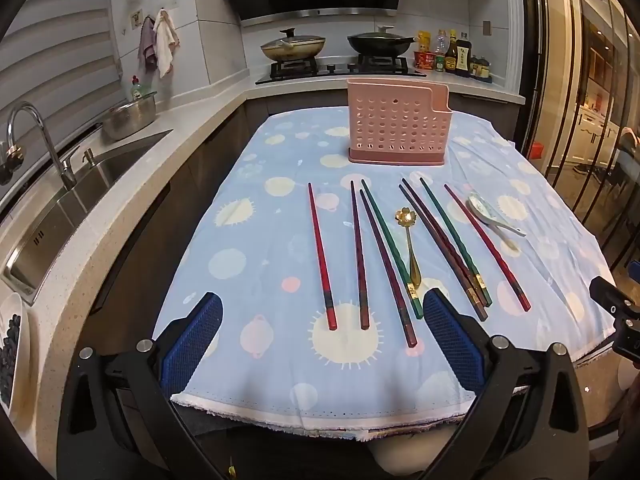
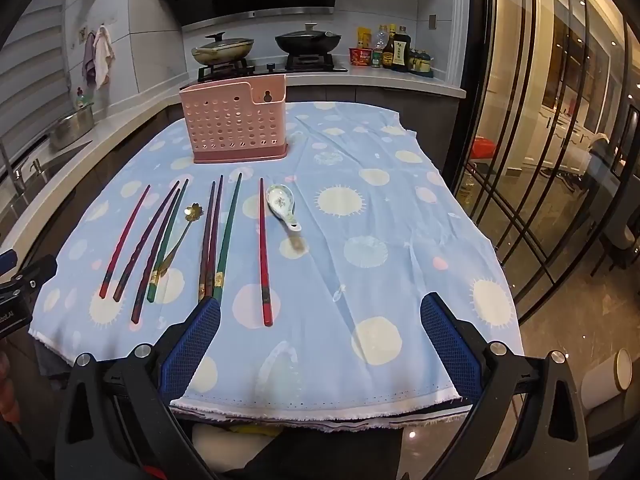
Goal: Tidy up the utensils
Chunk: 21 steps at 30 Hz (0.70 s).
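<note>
This is a home kitchen. A gas hob carries two lidded woks under a range hood, with sauce bottles lined up beside it. Along the pale tabletop to the left sit a stainless sink with a curved tap, a steel pot and dishcloths hung on the tiled wall, and glass sliding doors open onto a living area.

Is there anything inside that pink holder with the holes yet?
Nothing pokes out of the pink utensil holder, and its holes show no utensils. Its very bottom is hidden by the walls. The chopsticks and spoons still lie on the cloth.
</note>
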Each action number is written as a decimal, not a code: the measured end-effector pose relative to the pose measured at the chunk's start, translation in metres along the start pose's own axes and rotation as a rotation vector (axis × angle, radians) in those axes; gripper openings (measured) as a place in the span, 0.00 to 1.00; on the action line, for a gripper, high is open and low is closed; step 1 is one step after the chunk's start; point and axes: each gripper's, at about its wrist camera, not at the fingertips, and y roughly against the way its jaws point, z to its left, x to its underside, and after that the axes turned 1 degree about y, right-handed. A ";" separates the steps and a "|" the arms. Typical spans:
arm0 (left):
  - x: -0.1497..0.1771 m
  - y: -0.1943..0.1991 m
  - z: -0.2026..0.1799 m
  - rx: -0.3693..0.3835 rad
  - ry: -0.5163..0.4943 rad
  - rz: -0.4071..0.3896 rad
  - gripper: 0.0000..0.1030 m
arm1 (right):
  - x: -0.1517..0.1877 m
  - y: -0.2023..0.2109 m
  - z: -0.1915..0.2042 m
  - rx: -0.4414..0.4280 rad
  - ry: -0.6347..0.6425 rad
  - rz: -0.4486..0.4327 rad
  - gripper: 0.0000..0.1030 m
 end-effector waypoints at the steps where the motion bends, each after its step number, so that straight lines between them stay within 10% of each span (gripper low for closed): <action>1: 0.000 0.000 0.000 0.000 0.000 0.000 0.93 | 0.000 0.000 0.000 -0.001 0.000 0.000 0.93; 21: 0.004 -0.009 0.001 -0.021 -0.014 0.013 0.93 | -0.005 0.001 0.005 0.001 -0.003 -0.006 0.93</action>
